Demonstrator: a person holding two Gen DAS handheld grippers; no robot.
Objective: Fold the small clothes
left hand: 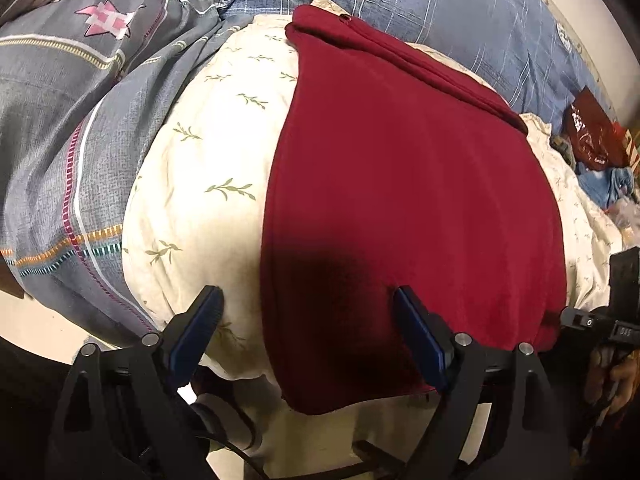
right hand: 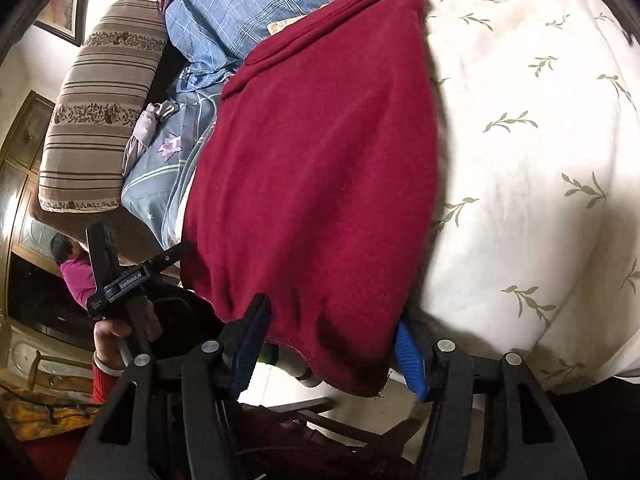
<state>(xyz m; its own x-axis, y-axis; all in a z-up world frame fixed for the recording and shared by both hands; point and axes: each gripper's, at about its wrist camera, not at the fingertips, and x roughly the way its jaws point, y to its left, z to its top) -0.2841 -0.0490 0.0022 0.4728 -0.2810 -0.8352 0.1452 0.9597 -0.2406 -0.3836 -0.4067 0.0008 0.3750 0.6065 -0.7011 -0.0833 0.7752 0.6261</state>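
Note:
A dark red garment (left hand: 400, 184) lies spread flat on a cream leaf-print quilt (left hand: 208, 152), its near hem hanging over the bed's edge. My left gripper (left hand: 306, 300) stands wide open just above the garment's near left corner, with one finger over the quilt and the other over the red cloth. In the right wrist view the red garment (right hand: 320, 168) fills the middle. My right gripper (right hand: 332, 322) is open around its near right corner. The hem hangs between the fingers and hides one fingertip; the pads do not press on it.
A grey patterned bedcover (left hand: 60, 140) lies to the left and a blue plaid cloth (left hand: 400, 0) at the back. A heap of clothes (left hand: 600, 152) sits far right. A striped cushion (right hand: 100, 112) stands beyond the bed. A hand (right hand: 120, 332) holds the other gripper.

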